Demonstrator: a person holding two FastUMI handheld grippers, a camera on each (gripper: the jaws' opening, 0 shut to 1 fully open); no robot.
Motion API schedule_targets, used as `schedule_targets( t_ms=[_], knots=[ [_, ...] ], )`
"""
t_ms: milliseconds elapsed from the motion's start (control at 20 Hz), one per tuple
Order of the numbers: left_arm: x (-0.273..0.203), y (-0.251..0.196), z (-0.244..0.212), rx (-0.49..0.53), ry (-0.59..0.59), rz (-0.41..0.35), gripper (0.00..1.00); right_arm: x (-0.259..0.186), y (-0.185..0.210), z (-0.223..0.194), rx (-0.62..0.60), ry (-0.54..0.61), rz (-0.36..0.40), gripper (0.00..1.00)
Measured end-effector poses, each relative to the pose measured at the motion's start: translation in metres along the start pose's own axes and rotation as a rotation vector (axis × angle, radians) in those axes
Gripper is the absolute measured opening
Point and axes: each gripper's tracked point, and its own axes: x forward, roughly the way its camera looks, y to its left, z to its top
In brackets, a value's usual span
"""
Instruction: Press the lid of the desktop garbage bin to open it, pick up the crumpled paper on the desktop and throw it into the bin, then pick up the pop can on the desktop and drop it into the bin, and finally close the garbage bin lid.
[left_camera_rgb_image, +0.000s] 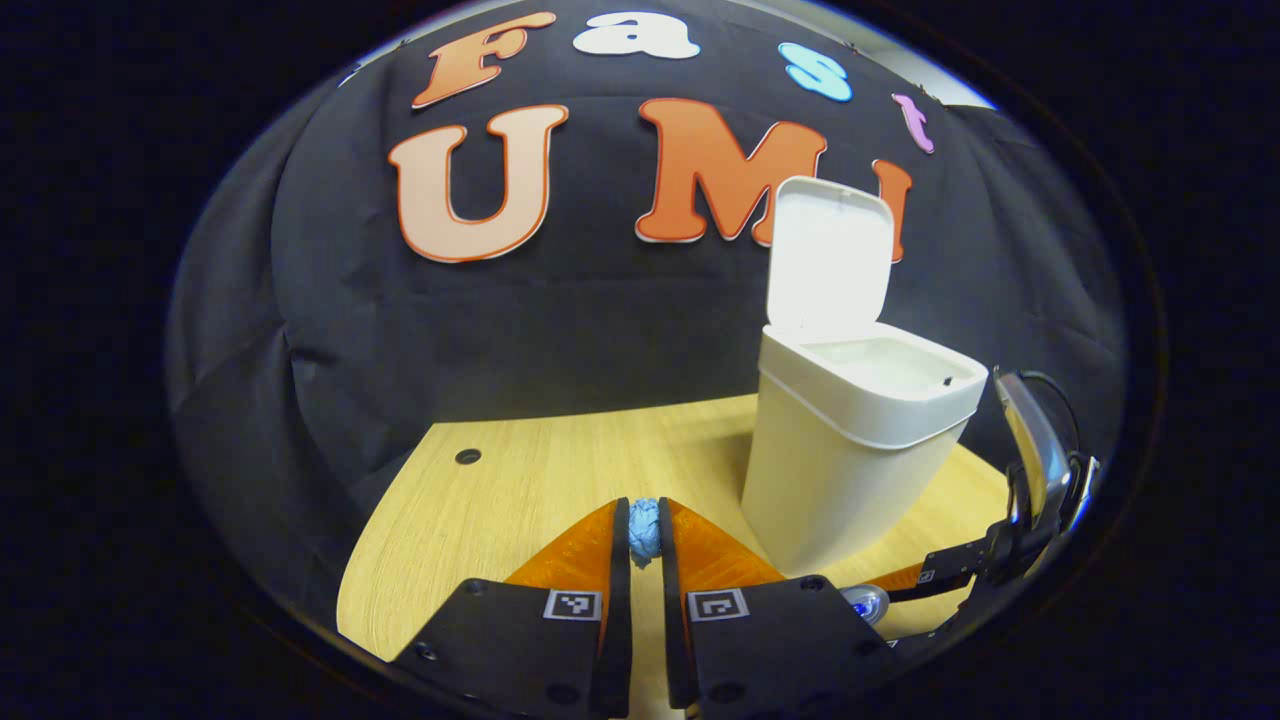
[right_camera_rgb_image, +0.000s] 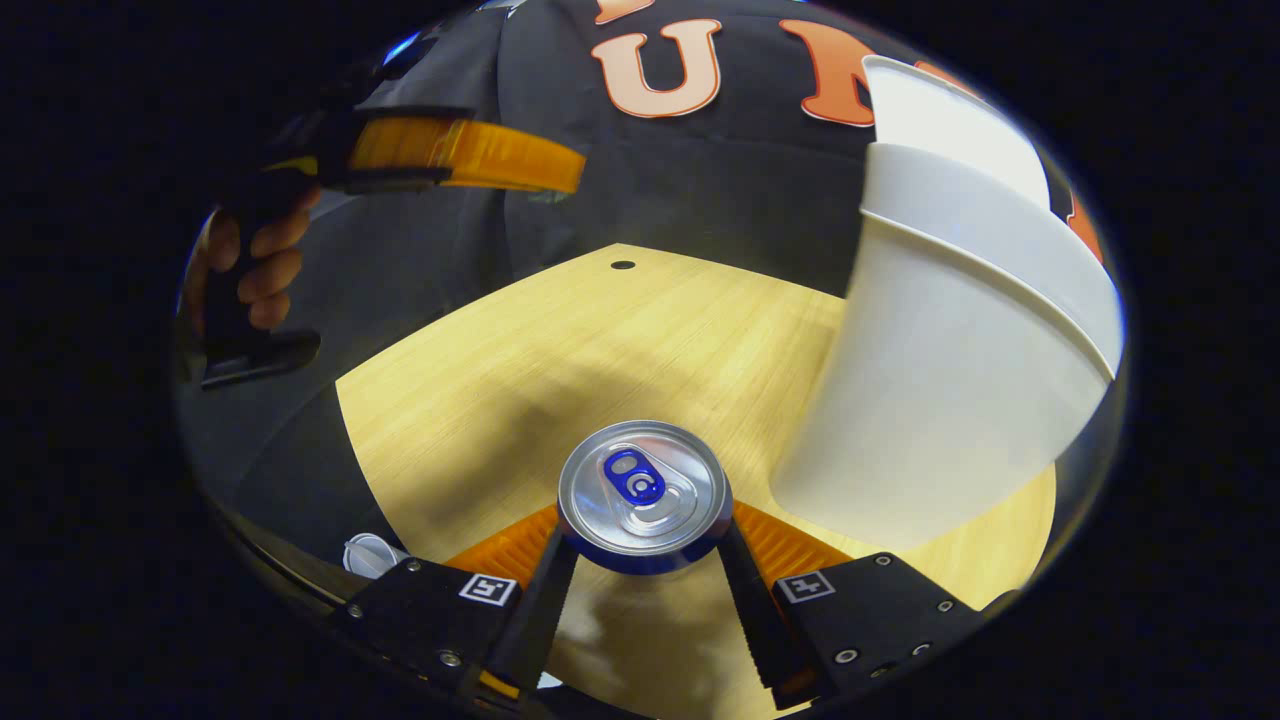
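**A:** Blue crumpled paper (left_camera_rgb_image: 644, 528) sits pinched between the fingertips of the left gripper (left_camera_rgb_image: 644, 545), lifted clear of the wooden desktop (left_camera_rgb_image: 520, 480). Jaws nearly closed, both fingers pressing on the wad.

**B:** Bin state?

**A:** Garbage bin (left_camera_rgb_image: 850, 450) stands on the desktop with its lid (left_camera_rgb_image: 830, 250) tipped upright at the back, mouth exposed. In the left gripper view the bin lies ahead and to the right of the fingers, and its rim is higher than the paper. Judgement: the drop calls for a rise and a swing rightward until the wad is over the opening.

**B:** And the right side?

**A:** Right gripper (right_camera_rgb_image: 645, 545) is clamped on the pop can (right_camera_rgb_image: 643, 497). Can upright, long axis vertical, tab end facing the camera, a finger against each side of the body just under the top rim. Cannot tell whether its base touches the wood. Bin wall (right_camera_rgb_image: 930, 400) rises close by on the right of that view.

**B:** Nearer hand?

**A:** Right gripper appears the closer to the bin, but task order puts the paper in first. The hand (right_camera_rgb_image: 255, 265) holding the left gripper shows well off to the left, raised.
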Motion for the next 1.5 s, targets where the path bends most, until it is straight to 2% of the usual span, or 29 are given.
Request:
schedule_targets(
  t_ms=[500, 900, 950, 1000, 1250, 1300, 1350, 1500],
  knots=[
    [0.014, -0.033, 0.039, 0.064, -0.136, -0.123, 0.17, -0.003, -0.002, -0.001, 0.118, -0.022, -0.125, 0.8],
    [0.021, -0.063, 0.054, 0.068, -0.176, -0.234, 0.18, -0.005, -0.003, 0.005, 0.196, -0.011, -0.217, 0.8],
    [0.023, -0.067, 0.055, 0.068, -0.181, -0.247, 0.17, -0.006, -0.004, 0.006, 0.202, -0.008, -0.229, 0.75],
    [0.024, -0.07, 0.057, 0.067, -0.187, -0.258, 0.17, -0.006, -0.004, 0.006, 0.209, -0.007, -0.238, 0.8],
    [0.029, -0.083, 0.061, 0.073, -0.198, -0.312, 0.17, -0.009, -0.003, 0.005, 0.251, 0.007, -0.287, 0.8],
    [0.028, -0.085, 0.061, 0.074, -0.198, -0.322, 0.17, -0.009, -0.003, 0.004, 0.259, 0.01, -0.297, 0.75],
    [0.03, -0.088, 0.061, 0.075, -0.195, -0.331, 0.17, -0.009, -0.003, 0.004, 0.266, 0.012, -0.303, 0.8],
    [0.032, -0.093, 0.059, 0.078, -0.19, -0.347, 0.17, -0.009, -0.003, 0.003, 0.282, 0.019, -0.323, 0.8]
  ],
)
